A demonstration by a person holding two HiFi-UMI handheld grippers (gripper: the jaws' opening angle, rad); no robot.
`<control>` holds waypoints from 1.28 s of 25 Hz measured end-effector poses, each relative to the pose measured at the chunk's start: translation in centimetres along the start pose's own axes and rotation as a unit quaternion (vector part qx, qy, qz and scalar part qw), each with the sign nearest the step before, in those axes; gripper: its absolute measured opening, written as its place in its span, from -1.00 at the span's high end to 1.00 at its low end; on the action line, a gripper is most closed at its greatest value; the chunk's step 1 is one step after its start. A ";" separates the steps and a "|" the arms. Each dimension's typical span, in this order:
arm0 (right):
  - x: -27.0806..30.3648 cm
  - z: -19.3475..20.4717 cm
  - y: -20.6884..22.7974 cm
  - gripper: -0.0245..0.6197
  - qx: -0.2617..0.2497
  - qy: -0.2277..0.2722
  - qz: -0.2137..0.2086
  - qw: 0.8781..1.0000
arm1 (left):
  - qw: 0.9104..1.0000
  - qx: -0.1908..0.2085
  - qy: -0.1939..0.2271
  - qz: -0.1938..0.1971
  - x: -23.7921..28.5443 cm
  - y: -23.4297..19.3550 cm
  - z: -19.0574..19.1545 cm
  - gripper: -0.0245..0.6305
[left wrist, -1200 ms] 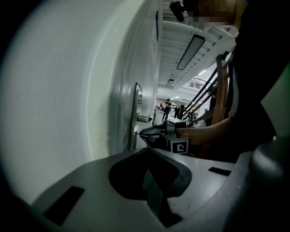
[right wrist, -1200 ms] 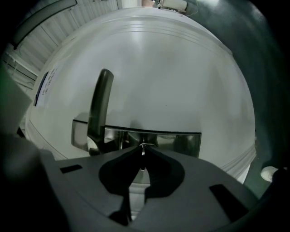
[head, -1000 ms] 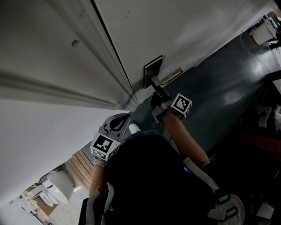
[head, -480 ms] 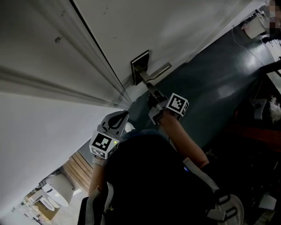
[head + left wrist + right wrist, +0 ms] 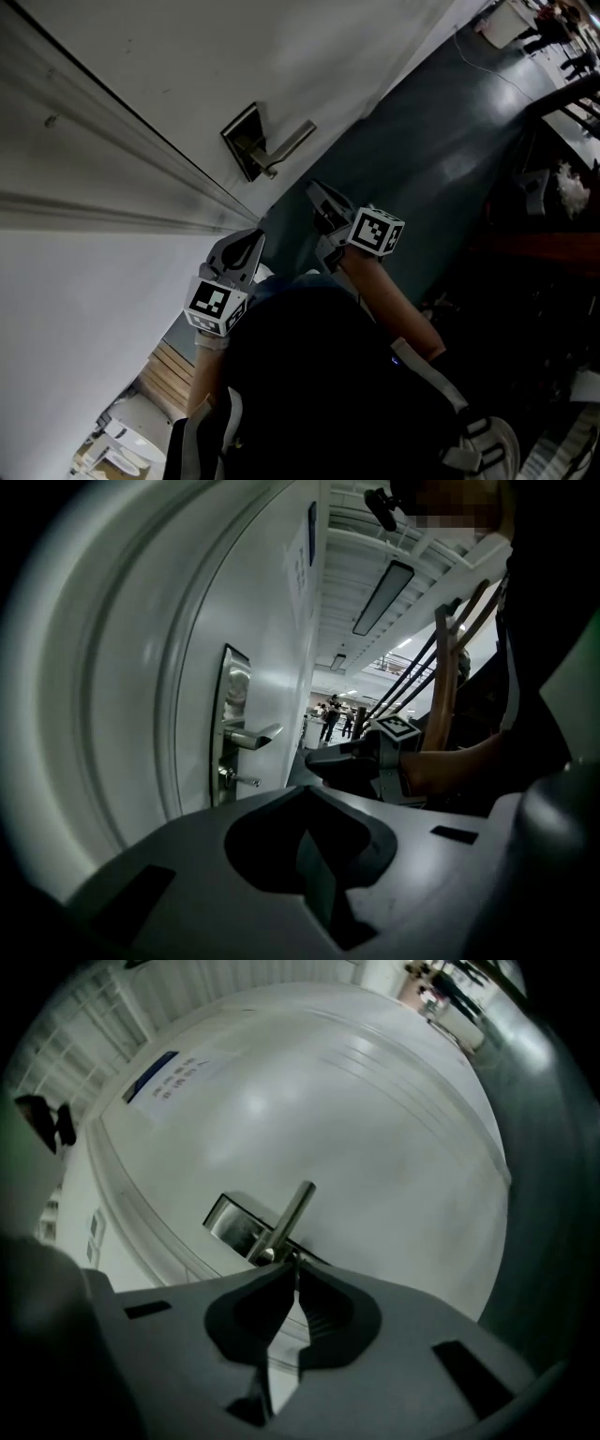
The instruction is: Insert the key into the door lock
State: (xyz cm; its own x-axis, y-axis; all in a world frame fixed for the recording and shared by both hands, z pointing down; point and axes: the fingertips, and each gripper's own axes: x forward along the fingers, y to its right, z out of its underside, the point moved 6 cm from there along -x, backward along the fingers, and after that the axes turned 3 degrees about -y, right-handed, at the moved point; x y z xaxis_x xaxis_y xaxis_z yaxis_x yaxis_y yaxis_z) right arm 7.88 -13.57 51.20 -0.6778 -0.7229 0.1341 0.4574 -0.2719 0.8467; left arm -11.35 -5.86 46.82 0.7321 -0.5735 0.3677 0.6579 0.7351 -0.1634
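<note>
The steel lock plate [image 5: 242, 139] with its lever handle [image 5: 292, 145] is set in the white door [image 5: 309, 56]. A small key [image 5: 244, 781] sticks out of the lock below the lever. My right gripper [image 5: 317, 199] hovers a short way off the lock, jaws shut and empty. In the right gripper view its tips [image 5: 292, 1262] meet just under the lever [image 5: 289, 1215]. Lower left, by the door frame, my left gripper [image 5: 244, 246] is shut on nothing. The left gripper view looks past its jaws [image 5: 305, 791] at the plate [image 5: 232, 714] and the right gripper [image 5: 328, 759].
A moulded door frame [image 5: 112, 169] runs along the left. Dark grey floor [image 5: 450, 141] spreads to the right, with dark furniture [image 5: 553, 234] beyond. The person's dark torso [image 5: 319, 375] fills the lower middle. Distant people stand down the hall [image 5: 330, 719].
My right gripper has drawn back from the lock, where its tips were a second ago; the key stays in the lock. The head view has swung, so the lock sits higher and further left.
</note>
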 end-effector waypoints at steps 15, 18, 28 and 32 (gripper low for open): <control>-9.3 -2.1 -3.9 0.87 -0.289 0.002 0.104 0.952 | 0.997 0.032 0.033 0.054 3.4 2.9 -3.1 0.90; -10.9 -2.4 -4.7 0.87 -0.326 0.003 0.123 0.937 | 0.997 0.038 0.031 0.064 4.0 3.5 -3.6 0.90; -14.3 -2.2 -6.6 0.87 -0.411 -0.004 0.184 0.893 | 0.992 0.057 0.043 0.101 5.8 4.9 -5.1 0.90; -14.9 -2.0 -6.7 0.87 -0.421 -0.008 0.201 0.884 | 0.991 0.061 0.042 0.110 6.3 5.0 -5.3 0.90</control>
State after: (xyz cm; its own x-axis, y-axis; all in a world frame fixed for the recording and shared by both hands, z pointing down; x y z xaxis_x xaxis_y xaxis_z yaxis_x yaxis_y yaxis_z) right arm 16.08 -2.25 42.52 -0.3681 -0.8613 0.3502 0.9252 -0.3766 0.0463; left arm -2.51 -7.69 43.41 0.8710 -0.4188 0.2569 0.4582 0.8811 -0.1171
